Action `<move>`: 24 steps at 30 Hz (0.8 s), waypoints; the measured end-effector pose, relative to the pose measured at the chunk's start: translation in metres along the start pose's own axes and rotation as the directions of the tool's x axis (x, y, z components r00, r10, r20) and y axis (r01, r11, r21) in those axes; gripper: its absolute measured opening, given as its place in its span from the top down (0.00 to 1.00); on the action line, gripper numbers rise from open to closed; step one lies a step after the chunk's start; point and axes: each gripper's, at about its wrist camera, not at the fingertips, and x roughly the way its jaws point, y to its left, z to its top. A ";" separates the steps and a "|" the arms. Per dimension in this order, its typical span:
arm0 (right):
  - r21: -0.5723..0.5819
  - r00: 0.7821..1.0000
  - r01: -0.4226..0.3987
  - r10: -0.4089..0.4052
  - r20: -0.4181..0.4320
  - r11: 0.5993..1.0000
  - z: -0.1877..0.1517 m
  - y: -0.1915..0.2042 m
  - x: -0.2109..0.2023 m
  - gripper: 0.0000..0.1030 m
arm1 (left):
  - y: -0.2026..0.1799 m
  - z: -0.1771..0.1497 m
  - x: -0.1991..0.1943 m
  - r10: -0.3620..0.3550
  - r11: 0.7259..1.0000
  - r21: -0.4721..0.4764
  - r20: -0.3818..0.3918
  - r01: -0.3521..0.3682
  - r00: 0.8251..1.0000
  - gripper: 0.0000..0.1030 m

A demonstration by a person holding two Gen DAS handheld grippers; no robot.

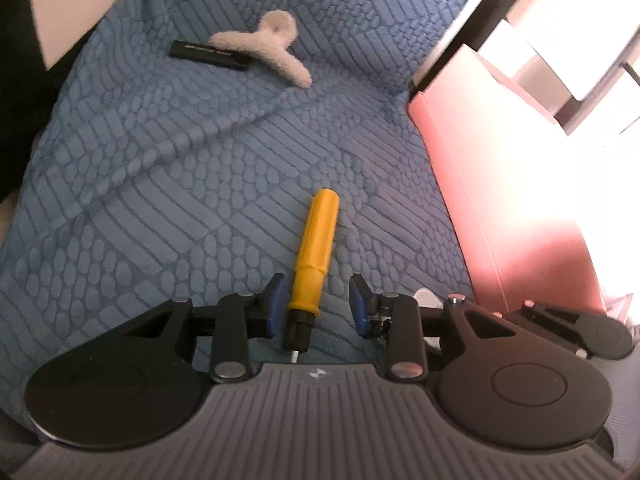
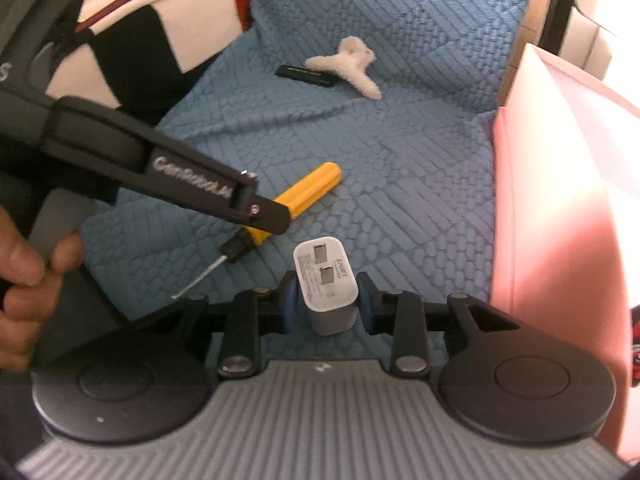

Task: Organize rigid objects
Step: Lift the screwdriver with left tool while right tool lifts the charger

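Note:
A yellow-handled screwdriver (image 1: 312, 256) lies on the blue quilted bed cover (image 1: 160, 200). My left gripper (image 1: 318, 304) is open, its blue pads either side of the screwdriver's collar, not touching it. The screwdriver also shows in the right wrist view (image 2: 308, 196), partly behind the left gripper's finger (image 2: 264, 212). A white USB charger (image 2: 326, 280) lies between the pads of my right gripper (image 2: 328, 304), which is open with small gaps on both sides. A black flat stick (image 1: 208, 55) and a fluffy beige hair claw (image 1: 272, 46) lie farther back.
A pink box (image 1: 500, 184) stands at the right edge of the bed, also in the right wrist view (image 2: 560, 160). A red, white and black cloth (image 2: 132, 20) lies at the back left. A person's hand (image 2: 24, 272) holds the left gripper.

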 end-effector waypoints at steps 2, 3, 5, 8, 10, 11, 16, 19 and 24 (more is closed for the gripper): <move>0.015 1.000 0.018 -0.018 -0.003 1.000 0.000 -0.003 0.000 0.67 | -0.003 0.000 -0.001 -0.004 1.000 0.024 0.010 0.003 1.000 0.63; 0.023 1.000 0.023 -0.023 -0.007 0.999 0.000 -0.005 0.001 0.67 | -0.005 0.001 0.000 0.001 0.999 0.036 0.010 -0.001 1.000 0.63; 0.045 1.000 0.023 -0.022 -0.014 0.999 -0.001 -0.008 0.002 0.67 | -0.007 0.000 0.002 0.014 0.998 0.061 0.009 -0.015 1.000 0.63; 0.058 1.000 0.020 -0.020 -0.013 0.998 -0.002 -0.009 0.002 0.67 | -0.008 0.000 0.004 0.034 0.995 0.088 0.008 -0.035 0.999 0.63; 0.058 1.000 0.024 -0.023 -0.016 0.998 -0.002 -0.008 0.002 0.67 | -0.008 0.000 0.006 0.046 0.994 0.102 0.004 -0.046 0.999 0.64; 0.053 0.999 0.028 -0.027 -0.021 0.998 -0.003 -0.008 0.004 0.67 | -0.008 -0.001 0.008 0.048 0.993 0.108 0.001 -0.048 0.999 0.64; 0.051 0.999 0.028 -0.026 -0.042 0.998 -0.005 -0.009 0.009 0.67 | -0.012 -0.002 0.013 0.075 0.986 0.151 -0.001 -0.074 0.997 0.64; 0.058 0.999 0.032 -0.031 -0.031 0.998 -0.006 -0.010 0.010 0.68 | -0.014 -0.001 0.015 0.079 0.984 0.162 0.002 -0.078 0.997 0.64; 0.054 0.999 0.033 -0.033 0.001 0.998 -0.006 -0.010 0.013 0.67 | -0.013 0.003 0.018 0.085 0.984 0.159 0.011 -0.085 0.996 0.72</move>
